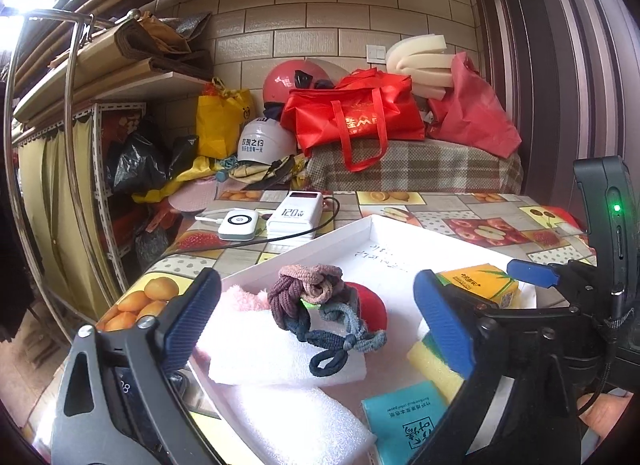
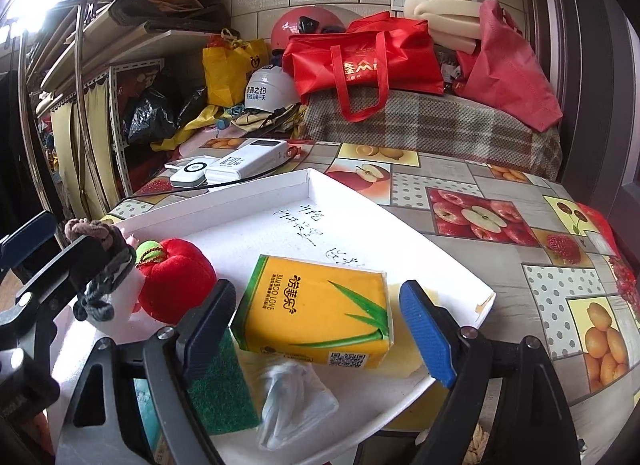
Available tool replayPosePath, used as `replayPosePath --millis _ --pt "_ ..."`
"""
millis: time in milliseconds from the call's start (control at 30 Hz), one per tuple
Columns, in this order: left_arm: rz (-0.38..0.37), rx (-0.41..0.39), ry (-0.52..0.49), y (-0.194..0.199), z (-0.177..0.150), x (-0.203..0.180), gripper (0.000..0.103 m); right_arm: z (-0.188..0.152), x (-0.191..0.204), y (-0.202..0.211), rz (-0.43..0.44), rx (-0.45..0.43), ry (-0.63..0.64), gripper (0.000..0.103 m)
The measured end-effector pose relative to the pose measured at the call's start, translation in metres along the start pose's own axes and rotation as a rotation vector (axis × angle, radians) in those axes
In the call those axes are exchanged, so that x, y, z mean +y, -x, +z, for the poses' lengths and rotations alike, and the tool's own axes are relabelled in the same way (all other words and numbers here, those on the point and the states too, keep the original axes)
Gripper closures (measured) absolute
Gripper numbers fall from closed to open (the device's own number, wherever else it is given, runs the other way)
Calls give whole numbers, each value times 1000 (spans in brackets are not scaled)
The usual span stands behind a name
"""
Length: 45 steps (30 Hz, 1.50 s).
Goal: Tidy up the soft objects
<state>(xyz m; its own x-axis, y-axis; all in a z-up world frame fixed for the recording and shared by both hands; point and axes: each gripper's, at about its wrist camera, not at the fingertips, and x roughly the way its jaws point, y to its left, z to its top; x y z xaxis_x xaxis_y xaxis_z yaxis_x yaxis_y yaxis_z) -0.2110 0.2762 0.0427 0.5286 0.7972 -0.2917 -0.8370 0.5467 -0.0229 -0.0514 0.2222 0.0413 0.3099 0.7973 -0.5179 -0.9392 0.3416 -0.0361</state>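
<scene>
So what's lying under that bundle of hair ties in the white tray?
The hair ties lie on a folded white towel, with a red plush apple just behind and something pink at the left. What is beneath the towel is covered.

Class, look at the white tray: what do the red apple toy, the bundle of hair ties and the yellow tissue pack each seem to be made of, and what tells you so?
Red apple toy: plush fabric, matte and fuzzy, probably stuffed.
Bundle of hair ties: elastic covered in knitted yarn, going by the ribbed, looped strands.
Yellow tissue pack: thin glossy plastic wrap with printing; its soft bulge suggests paper tissues inside.
White tray: looks like matte cardboard with folded walls.
</scene>
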Motion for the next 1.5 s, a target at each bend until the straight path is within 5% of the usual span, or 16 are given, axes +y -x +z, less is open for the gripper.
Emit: replayPosePath --millis 833,1167,1500 --pt "0 25 36 -6 -2 7 0 1 0 10 -15 -44 5 18" --pt "41 -29 20 10 -4 4 0 -4 -3 38 -62 -199 -18 18" --pt "107 -28 39 34 -12 -3 0 -22 -8 72 -101 -238 -53 18"
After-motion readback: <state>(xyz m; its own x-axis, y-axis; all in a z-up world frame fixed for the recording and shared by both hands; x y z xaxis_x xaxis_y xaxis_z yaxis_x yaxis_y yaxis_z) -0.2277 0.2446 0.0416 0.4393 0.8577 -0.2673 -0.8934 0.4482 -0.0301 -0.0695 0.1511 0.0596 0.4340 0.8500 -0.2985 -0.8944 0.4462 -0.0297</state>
